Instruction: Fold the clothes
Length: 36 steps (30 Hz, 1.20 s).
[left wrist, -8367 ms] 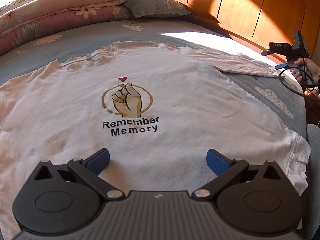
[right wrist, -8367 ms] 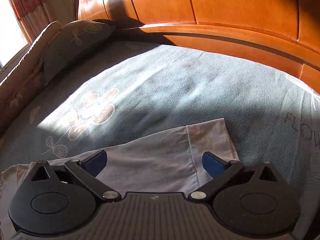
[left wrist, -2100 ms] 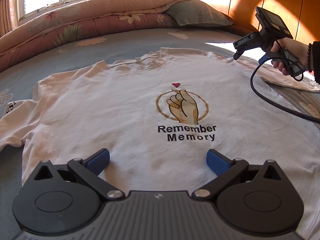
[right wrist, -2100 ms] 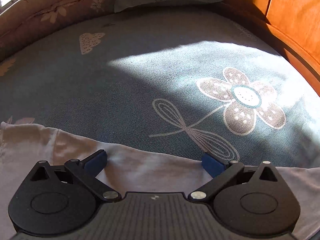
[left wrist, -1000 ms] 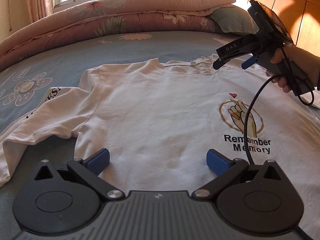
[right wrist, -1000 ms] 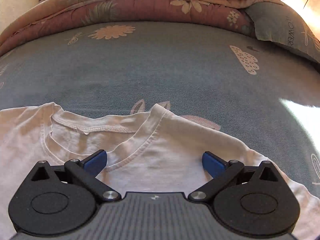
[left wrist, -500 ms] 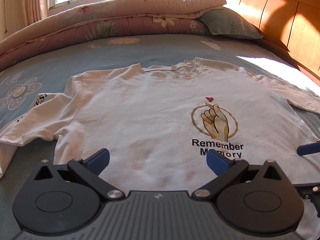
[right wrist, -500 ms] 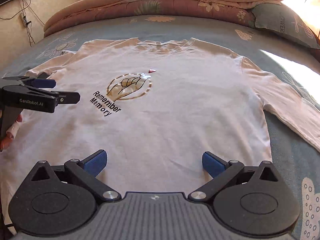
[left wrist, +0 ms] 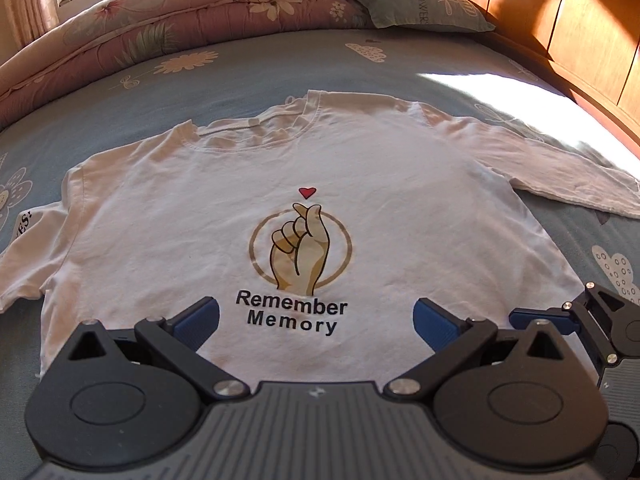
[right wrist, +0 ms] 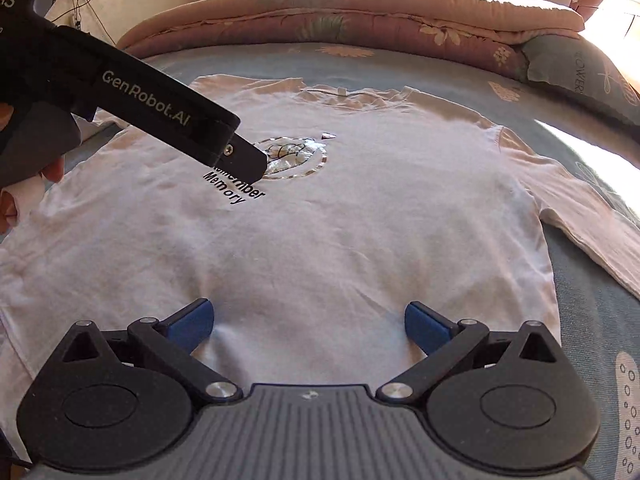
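Note:
A white long-sleeved shirt (left wrist: 360, 184) (right wrist: 360, 216) lies flat, front up, on the blue bed, its "Remember Memory" print (left wrist: 296, 312) showing. The right sleeve (left wrist: 560, 172) stretches out to the right; the left sleeve (left wrist: 24, 256) runs off the left edge. My left gripper (left wrist: 316, 318) hovers open over the shirt's lower middle, holding nothing. My right gripper (right wrist: 306, 320) is open over the lower right part of the shirt, also holding nothing. The right gripper's fingers (left wrist: 536, 318) show at the left wrist view's right edge. The left gripper's body (right wrist: 160, 116) crosses the right wrist view at upper left.
A folded pink floral quilt (left wrist: 200, 12) and a grey-green pillow (left wrist: 420, 4) lie along the far side of the bed. A wooden headboard (left wrist: 580, 40) stands at the right. The blue flowered bedsheet (left wrist: 280, 68) surrounds the shirt. A hand (right wrist: 16, 196) holds the left gripper.
Both grippers have drawn back to the shirt's bottom hem and now sit side by side. The right gripper swung from the collar area to the hem. Both stay open.

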{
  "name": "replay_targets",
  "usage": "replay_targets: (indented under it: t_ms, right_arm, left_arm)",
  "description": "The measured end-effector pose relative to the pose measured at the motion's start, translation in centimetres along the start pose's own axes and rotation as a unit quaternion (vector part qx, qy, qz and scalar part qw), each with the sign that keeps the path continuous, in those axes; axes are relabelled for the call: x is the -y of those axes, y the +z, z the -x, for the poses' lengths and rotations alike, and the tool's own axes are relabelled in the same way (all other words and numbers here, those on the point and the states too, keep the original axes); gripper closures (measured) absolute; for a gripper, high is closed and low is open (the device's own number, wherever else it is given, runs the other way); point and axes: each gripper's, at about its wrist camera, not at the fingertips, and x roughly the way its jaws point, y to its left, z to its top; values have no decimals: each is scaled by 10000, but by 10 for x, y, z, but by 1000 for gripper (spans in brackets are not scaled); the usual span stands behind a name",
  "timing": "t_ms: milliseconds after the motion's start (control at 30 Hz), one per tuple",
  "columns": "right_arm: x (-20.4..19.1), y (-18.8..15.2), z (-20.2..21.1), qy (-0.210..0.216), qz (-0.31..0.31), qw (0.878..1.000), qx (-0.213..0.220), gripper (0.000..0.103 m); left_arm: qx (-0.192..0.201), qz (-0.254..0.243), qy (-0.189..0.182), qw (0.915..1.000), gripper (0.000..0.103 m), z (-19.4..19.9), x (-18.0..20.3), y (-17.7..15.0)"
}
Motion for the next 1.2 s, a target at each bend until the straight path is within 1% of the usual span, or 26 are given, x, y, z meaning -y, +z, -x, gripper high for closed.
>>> replay_targets:
  t_ms: [100, 167, 300, 367, 400, 500, 633, 733, 800, 867, 1000, 1067, 1133, 1200]
  right_arm:
    - [2, -1, 3, 97, 93, 9999, -78, 0]
    - [4, -2, 6, 180, 129, 9997, -144, 0]
    - [8, -2, 7, 289, 143, 9993, -195, 0]
    - [6, -2, 6, 248, 162, 9993, -230, 0]
    - [5, -1, 6, 220, 168, 9993, -238, 0]
    - [3, -1, 4, 166, 188, 9994, -240, 0]
    - [4, -2, 2, 156, 136, 9996, -179, 0]
    - [2, -2, 1, 62, 125, 9998, -155, 0]
    - [1, -1, 1, 22, 94, 9998, -166, 0]
    - [0, 0, 1, -8, 56, 9998, -194, 0]
    - [0, 3, 0, -25, 0, 9996, -283, 0]
    - [0, 5, -1, -29, -29, 9995, -317, 0]
    - [0, 6, -1, -33, -57, 9994, -351, 0]
    - [-1, 6, -2, -32, -23, 9994, -343, 0]
  left_arm:
    - [-151, 162, 243, 9995, 1, 5, -1, -16]
    - [-201, 378, 285, 9987, 1, 13, -7, -29]
    - [-239, 918, 121, 9954, 1, 27, -20, -60]
    - [-259, 1106, 6, 9935, 1, 31, -23, -77]
    - [-196, 1160, -48, 9930, 1, 34, -23, -86]
    - [48, 1094, -151, 9939, 1, 45, -23, -105]
    - [188, 927, -205, 9953, 1, 58, -19, -122]
    - [313, 871, -196, 9955, 1, 61, -19, -129]
    - [384, 943, -201, 9946, 1, 62, -22, -130]
    - [352, 1046, -210, 9937, 1, 61, -25, -126]
    - [290, 1371, -213, 9899, 1, 52, -41, -109]
    - [318, 1628, -173, 9860, 1, 45, -52, -102]
    - [357, 1815, -245, 9824, 1, 40, -61, -101]
    - [433, 1848, -311, 9813, 1, 41, -64, -103]
